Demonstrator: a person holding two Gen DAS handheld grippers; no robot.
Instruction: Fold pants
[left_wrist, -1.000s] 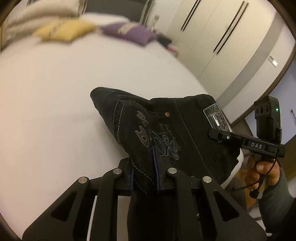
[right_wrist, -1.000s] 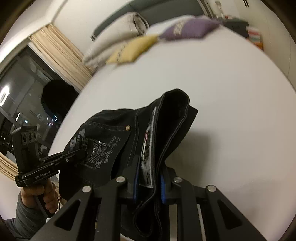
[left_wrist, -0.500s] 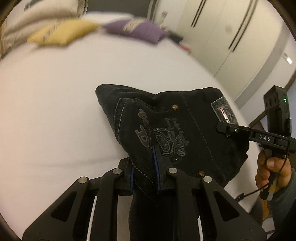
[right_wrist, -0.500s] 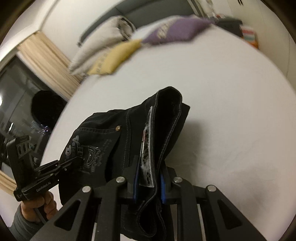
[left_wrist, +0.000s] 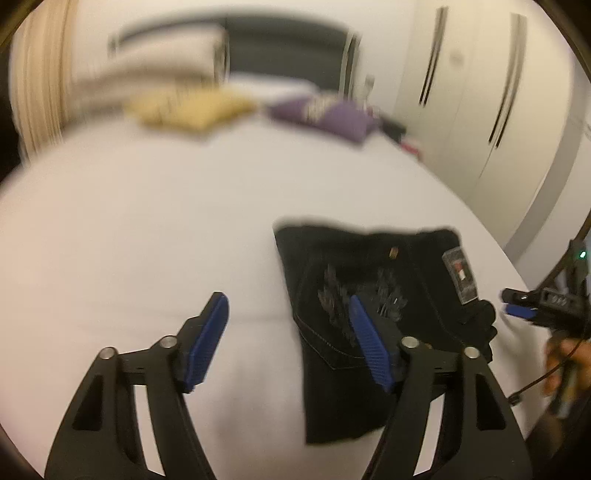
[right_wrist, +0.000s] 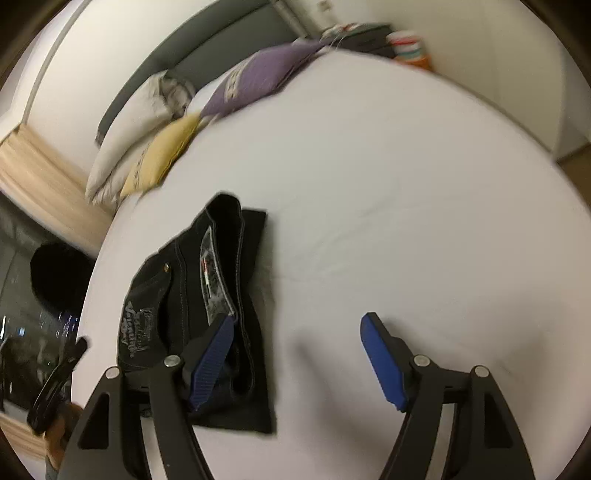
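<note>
- Left gripper (left_wrist: 288, 332): fingers apart and opening, nothing between them; the black pants (left_wrist: 373, 325) lie folded on the bed (left_wrist: 147, 229), partly hidden behind its right finger.
- Right gripper (right_wrist: 297, 354): fingers apart, opening, over bare sheet; pants beside its left finger.
- Pillows (left_wrist: 192, 107) and wardrobe doors (left_wrist: 476, 85) are motion-blurred.
- The dark window (right_wrist: 33, 317) is cut off.

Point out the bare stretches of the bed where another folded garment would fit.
The white bed is bare right of the folded black pants and between them and the pillows. The head end is crowded: yellow pillow, purple pillow, white pillows. Left of the pants, the edge is close.
</note>
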